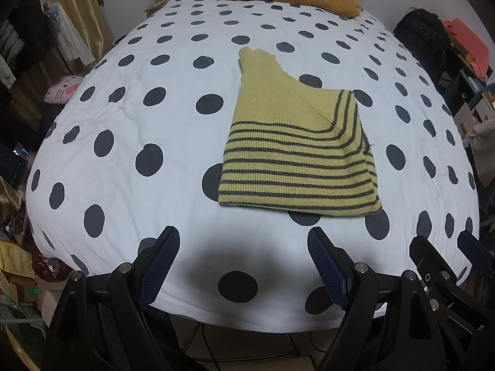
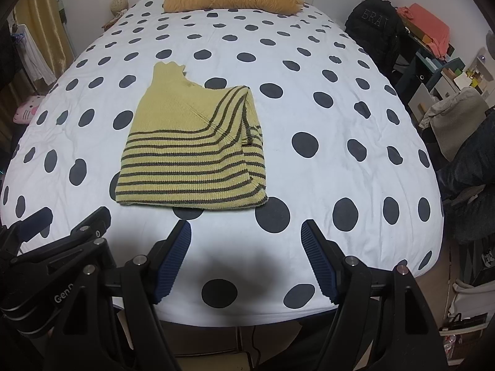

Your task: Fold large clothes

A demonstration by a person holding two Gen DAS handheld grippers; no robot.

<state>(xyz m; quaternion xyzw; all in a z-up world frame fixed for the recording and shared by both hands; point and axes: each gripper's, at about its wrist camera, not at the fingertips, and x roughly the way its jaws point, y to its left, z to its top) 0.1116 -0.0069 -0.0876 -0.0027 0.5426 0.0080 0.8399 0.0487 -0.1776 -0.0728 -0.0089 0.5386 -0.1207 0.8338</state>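
Sweater (image 1: 297,157) lies folded into a compact stack on the bed (image 1: 123,142), near its foot end. Left gripper (image 1: 244,266) and right gripper (image 2: 246,259) hang above the bed edge, jaws apart and empty. Folding appears essentially complete; perhaps only tidying remains.

At the upper right of both views, a black backpack (image 2: 372,27) beside the bed bears pale letters that look like "BRAT"; the last letter is unclear. At the lower left of the right wrist view, the black body of the left gripper (image 2: 40,216) carries white lettering "Gen", cut off after it. Nothing else can be read.
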